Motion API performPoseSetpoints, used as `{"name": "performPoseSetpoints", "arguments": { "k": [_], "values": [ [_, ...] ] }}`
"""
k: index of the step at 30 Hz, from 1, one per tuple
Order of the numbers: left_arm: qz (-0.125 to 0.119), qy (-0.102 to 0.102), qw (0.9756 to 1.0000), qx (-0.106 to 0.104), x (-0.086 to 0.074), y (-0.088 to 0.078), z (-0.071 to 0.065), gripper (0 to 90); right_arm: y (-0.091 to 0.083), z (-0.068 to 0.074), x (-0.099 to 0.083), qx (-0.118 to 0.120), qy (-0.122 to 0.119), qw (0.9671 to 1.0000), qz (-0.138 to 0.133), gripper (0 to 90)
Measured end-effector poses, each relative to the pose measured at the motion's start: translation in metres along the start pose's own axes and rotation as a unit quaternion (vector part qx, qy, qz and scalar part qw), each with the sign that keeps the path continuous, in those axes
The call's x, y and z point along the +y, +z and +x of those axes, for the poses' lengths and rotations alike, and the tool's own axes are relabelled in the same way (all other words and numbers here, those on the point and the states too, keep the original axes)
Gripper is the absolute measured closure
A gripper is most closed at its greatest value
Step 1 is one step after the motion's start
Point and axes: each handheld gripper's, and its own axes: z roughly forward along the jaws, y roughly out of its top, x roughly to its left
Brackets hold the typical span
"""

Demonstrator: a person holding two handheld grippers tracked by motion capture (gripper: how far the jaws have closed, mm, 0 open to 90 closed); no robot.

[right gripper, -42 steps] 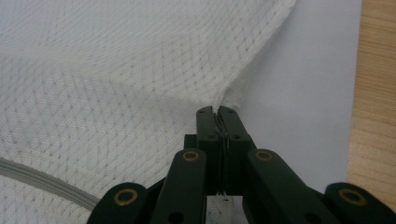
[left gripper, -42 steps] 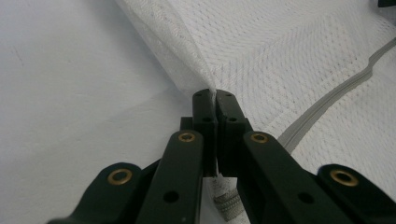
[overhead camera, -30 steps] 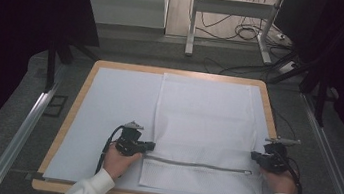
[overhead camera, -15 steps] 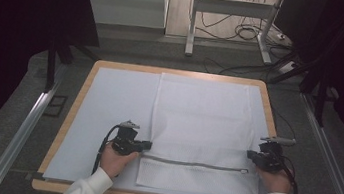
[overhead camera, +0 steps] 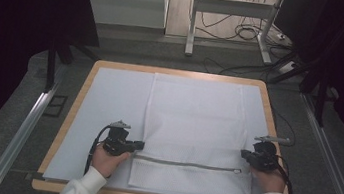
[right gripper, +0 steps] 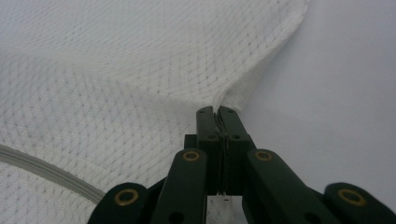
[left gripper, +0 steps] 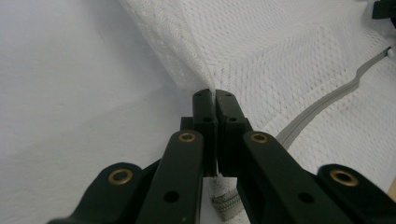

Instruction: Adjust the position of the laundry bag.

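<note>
Both grippers, left gripper and right gripper, have fingers clenched on opposite side edges of our white mesh bag, lying on the worktop. Since a second ago we drew it nearer; fabric lies flatter, zipper straighter.

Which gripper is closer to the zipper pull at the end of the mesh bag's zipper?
Right. The zipper pull lies just beside the right gripper, which pinches the mesh bag's right edge. The left gripper pinches the opposite edge, at the zipper's other end.

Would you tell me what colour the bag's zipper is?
Grey, on the white mesh bag; the zipper shows best in the left gripper view.
</note>
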Motion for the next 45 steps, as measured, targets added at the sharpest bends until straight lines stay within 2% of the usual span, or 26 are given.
{"name": "performPoseSetpoints", "arguments": {
  "k": [19,29,45],
  "values": [
    [-0.001,-0.006,0.9999,0.011,-0.002,-0.008,0.01,89.0,0.006,0.014,0.003,0.009,-0.016,0.9998,-0.003,87.4],
    [-0.008,-0.018,0.9997,0.012,-0.005,-0.02,0.021,89.0,0.01,0.024,0.005,0.022,-0.026,0.9994,-0.007,87.4],
    [-0.011,-0.027,0.9994,0.02,-0.011,-0.031,0.031,89.0,0.014,0.036,0.006,0.03,-0.038,0.9988,-0.01,87.4]
  ]
}}
